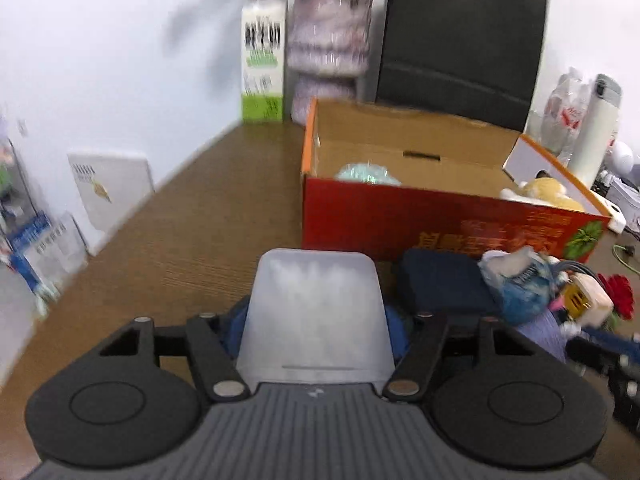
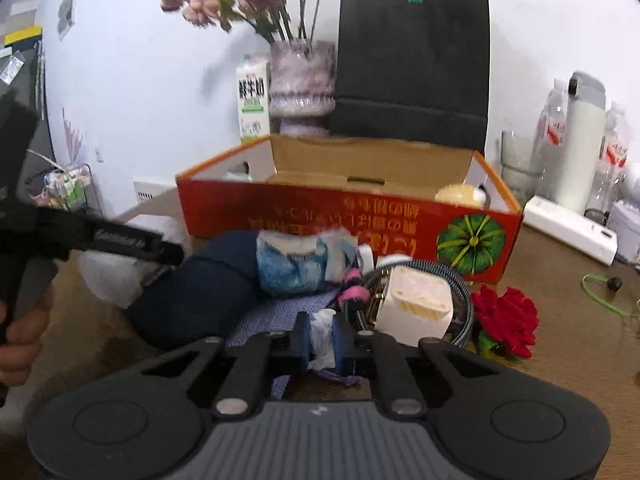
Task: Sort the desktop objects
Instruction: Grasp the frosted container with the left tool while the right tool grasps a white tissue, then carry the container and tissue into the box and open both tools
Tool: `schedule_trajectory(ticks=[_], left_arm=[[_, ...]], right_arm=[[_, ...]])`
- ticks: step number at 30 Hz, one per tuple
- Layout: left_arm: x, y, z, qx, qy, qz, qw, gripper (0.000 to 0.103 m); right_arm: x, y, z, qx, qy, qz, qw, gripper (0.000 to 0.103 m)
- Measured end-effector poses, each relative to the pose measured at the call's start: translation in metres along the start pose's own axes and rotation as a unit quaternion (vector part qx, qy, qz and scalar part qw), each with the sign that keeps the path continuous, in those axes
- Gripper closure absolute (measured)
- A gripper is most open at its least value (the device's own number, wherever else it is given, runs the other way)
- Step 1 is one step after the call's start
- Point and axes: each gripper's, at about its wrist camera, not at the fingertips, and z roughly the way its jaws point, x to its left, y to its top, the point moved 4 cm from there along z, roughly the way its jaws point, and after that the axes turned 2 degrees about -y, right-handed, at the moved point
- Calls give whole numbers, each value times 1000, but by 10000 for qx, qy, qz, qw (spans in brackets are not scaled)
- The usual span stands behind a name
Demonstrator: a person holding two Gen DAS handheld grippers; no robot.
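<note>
An open red cardboard box (image 1: 440, 220) (image 2: 320, 216) stands on the wooden desk, with a teal item and a yellow plush (image 1: 544, 194) inside. My left gripper (image 1: 316, 320) is shut on a translucent white plastic container (image 1: 316, 312), held above the desk in front of the box. My right gripper (image 2: 322, 338) is shut on a crumpled white tissue (image 2: 322, 336) over a pile: dark blue pouch (image 2: 200, 288), blue-white packet (image 2: 296, 264), white charger block (image 2: 416, 304), braided cable, purple cloth, red rose (image 2: 506, 320).
A milk carton (image 1: 264, 64), a flower vase (image 2: 302, 80) and a black paper bag (image 2: 412, 68) stand behind the box. Bottles, a white thermos (image 2: 580, 140) and a white power strip (image 2: 568, 232) are at the right. The left gripper shows at the right wrist view's left edge (image 2: 120, 240).
</note>
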Motion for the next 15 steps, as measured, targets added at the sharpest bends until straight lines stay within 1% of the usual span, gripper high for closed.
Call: schedule_trajectory(ticks=[5,9,12,15], left_arm=[[-11,-10,-64,-295,-245,31,9993,37],[-25,-28,-103,-322,-587,-24,9978,37],[-37,-48,-126,-337,-743,34,9967,37],[-47,-68,-142,-254,-857,39,9960,37]], right_arm=[[6,-2,-41,-257,-24,84,9996,94],[8,-14,-77,-323,-79,232,9992,94],[9,-28,-104,-329,-129,290,9990,94],[10,-43,-125,-272,-181,381,9987,95]])
